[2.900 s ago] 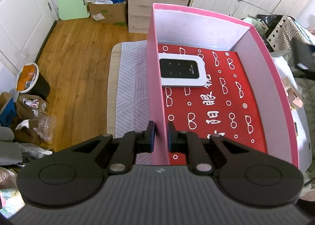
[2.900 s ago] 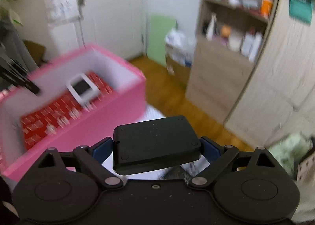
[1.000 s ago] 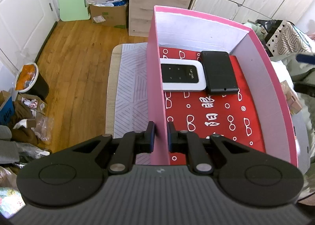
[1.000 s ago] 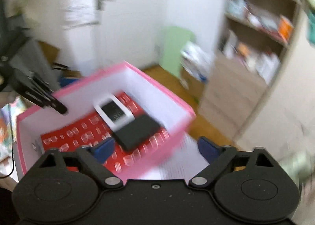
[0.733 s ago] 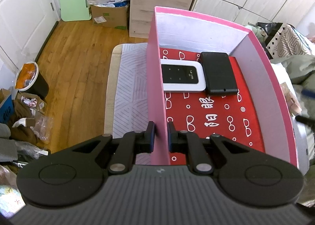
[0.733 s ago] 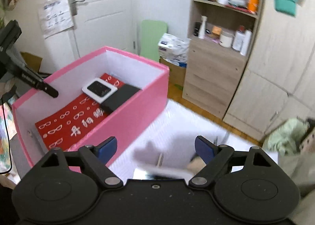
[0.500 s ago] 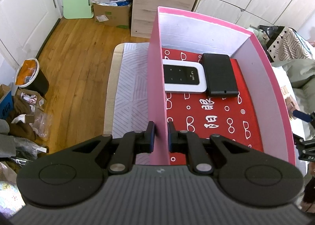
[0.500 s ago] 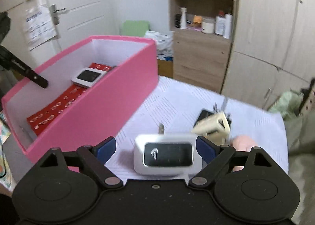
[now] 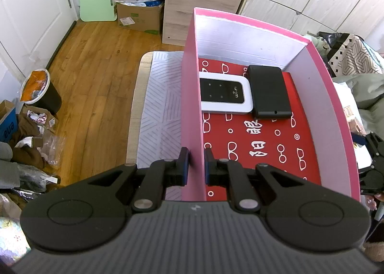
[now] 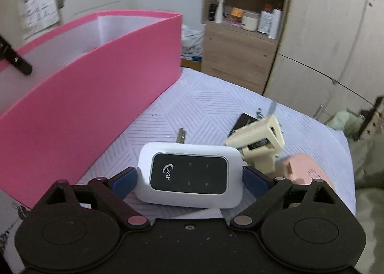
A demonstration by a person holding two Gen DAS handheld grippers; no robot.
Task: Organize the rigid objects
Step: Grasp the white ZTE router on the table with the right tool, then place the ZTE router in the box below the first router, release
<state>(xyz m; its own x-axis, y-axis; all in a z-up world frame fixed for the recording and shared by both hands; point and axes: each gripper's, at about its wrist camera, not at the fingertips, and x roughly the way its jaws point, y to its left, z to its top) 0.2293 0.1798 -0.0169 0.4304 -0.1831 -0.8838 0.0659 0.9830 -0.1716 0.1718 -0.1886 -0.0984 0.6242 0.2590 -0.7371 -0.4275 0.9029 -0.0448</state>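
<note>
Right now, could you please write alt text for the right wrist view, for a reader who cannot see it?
The right tongs sit open around a white pocket router with a black screen, lying on a patterned grey cloth. A pink box stands to the left; a cream plastic part lies just beyond the router.

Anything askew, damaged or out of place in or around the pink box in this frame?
Nothing looks damaged or spilled. In the pink box the white router and black case lie flat, side by side. Outside, the cream holder sits tilted against neighbouring items, beside the second white router.
</note>
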